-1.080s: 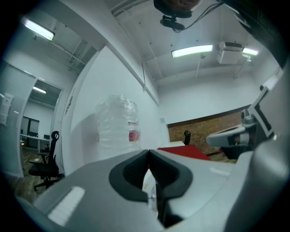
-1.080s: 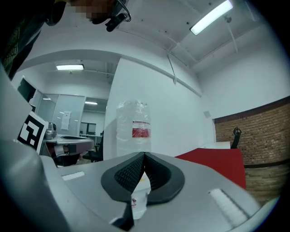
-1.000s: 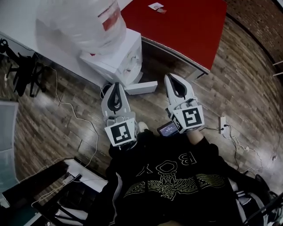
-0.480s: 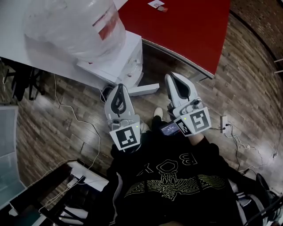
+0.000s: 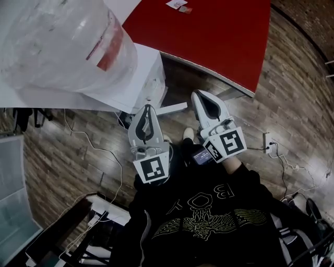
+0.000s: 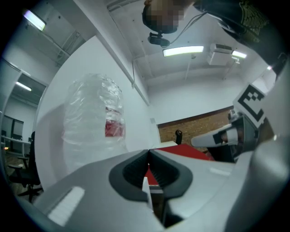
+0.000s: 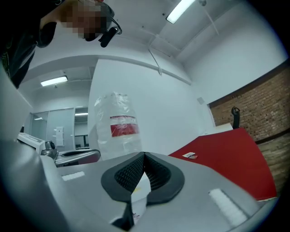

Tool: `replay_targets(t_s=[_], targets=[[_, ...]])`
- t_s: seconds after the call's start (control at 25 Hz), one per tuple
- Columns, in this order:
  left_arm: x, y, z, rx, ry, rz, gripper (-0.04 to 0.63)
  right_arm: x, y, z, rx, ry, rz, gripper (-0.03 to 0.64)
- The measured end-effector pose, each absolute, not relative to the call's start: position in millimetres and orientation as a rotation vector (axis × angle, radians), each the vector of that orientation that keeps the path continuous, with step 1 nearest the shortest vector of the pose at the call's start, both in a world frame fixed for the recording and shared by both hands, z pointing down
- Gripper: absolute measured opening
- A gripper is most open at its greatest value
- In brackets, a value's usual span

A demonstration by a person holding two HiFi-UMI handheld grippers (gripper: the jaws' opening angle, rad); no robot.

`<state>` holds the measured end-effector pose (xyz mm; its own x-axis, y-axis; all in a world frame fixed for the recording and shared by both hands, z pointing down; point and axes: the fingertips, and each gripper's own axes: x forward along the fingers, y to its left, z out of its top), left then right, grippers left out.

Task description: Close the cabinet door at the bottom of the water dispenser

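The white water dispenser (image 5: 147,78) stands at the upper left under a big clear water bottle (image 5: 57,41) with a red label. Its bottom cabinet door (image 5: 175,108) stands ajar, a narrow white panel jutting right from the base near the floor. My left gripper (image 5: 147,107) is shut and empty, its tip beside the door's near end. My right gripper (image 5: 197,94) is shut and empty too, just right of the door's far end. Both gripper views tilt upward: the bottle (image 6: 93,118) (image 7: 118,127) rises beyond the closed jaws.
A red table (image 5: 219,36) with small cards (image 5: 177,4) is right behind the dispenser. Cables (image 5: 94,146) trail over the wood floor, and a socket strip (image 5: 267,142) lies at the right. A dark rack (image 5: 68,234) stands at the lower left. My shoe (image 5: 187,134) shows between the grippers.
The view has closed in on the dispenser, and the bottle looms larger. Both grippers have moved forward toward the door, the left one also rightward. Both stayed shut.
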<state>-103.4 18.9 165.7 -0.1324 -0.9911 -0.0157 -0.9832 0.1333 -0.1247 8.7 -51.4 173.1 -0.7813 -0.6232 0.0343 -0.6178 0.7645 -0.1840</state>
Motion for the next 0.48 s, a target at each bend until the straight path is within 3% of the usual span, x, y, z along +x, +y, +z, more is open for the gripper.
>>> replay_targets(t_s=[0.48], targets=[[-117.4, -20.6, 314.6, -2.209, 2.306, -0.277, 0.006, 0.0, -80.9, 327.9, -1.109, 3.088, -0.499, 0.000]])
